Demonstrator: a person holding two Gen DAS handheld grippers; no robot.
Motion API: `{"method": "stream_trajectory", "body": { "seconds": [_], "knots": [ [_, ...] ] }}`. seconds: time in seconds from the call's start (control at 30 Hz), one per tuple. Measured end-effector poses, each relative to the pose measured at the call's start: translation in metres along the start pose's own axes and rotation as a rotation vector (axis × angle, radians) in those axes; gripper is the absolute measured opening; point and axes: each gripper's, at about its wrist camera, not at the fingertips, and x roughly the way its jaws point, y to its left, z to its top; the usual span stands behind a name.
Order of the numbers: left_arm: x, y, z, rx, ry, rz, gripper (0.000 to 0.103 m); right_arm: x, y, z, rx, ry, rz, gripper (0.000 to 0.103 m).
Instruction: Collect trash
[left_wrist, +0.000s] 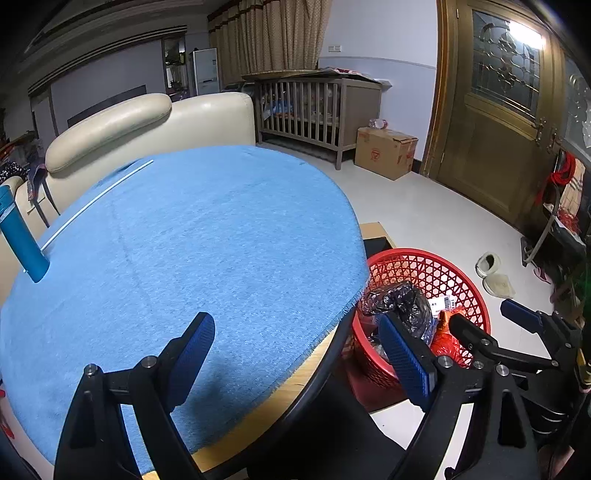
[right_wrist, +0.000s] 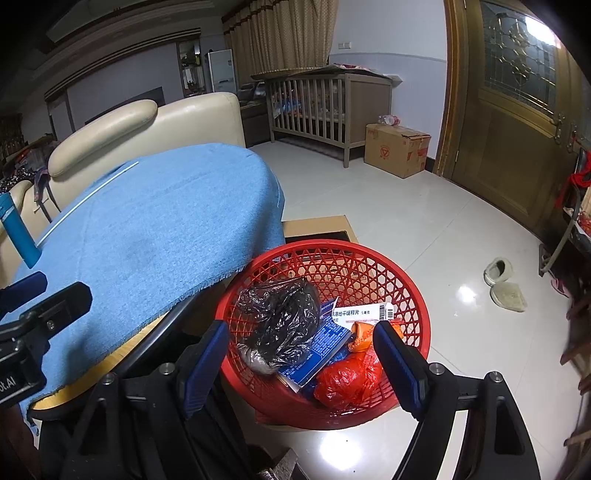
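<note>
A red mesh basket (right_wrist: 332, 245) stands on the floor beside the table. It holds a crumpled black plastic bag (right_wrist: 280, 321), a blue medicine box (right_wrist: 325, 347), a white barcoded box (right_wrist: 365, 312), an orange wrapper (right_wrist: 364, 332) and a red plastic bag (right_wrist: 347, 380). My right gripper (right_wrist: 303, 358) hovers open above the basket with nothing between its pads. My left gripper (left_wrist: 299, 354) is open and empty over the near edge of the blue tablecloth (left_wrist: 203, 229). A blue cylinder (left_wrist: 22, 236) and a thin white stick (left_wrist: 99, 195) lie at the cloth's far left.
A cream sofa (left_wrist: 147, 122) stands behind the round table. A wooden crib (left_wrist: 317, 110) and a cardboard box (left_wrist: 384, 151) are by the far wall, next to a wooden door (left_wrist: 495, 140). Two slippers (right_wrist: 506, 284) lie on the tiled floor right of the basket.
</note>
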Motion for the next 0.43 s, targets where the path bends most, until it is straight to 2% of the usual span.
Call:
{"method": "stream_trajectory", "body": {
  "seconds": [0.43],
  "knots": [
    [0.0019,-0.0074,-0.0029,0.021,0.005,-0.024,0.091,0.0012,-0.0006,-0.001,0.006,0.002,-0.001,0.083]
  ]
}}
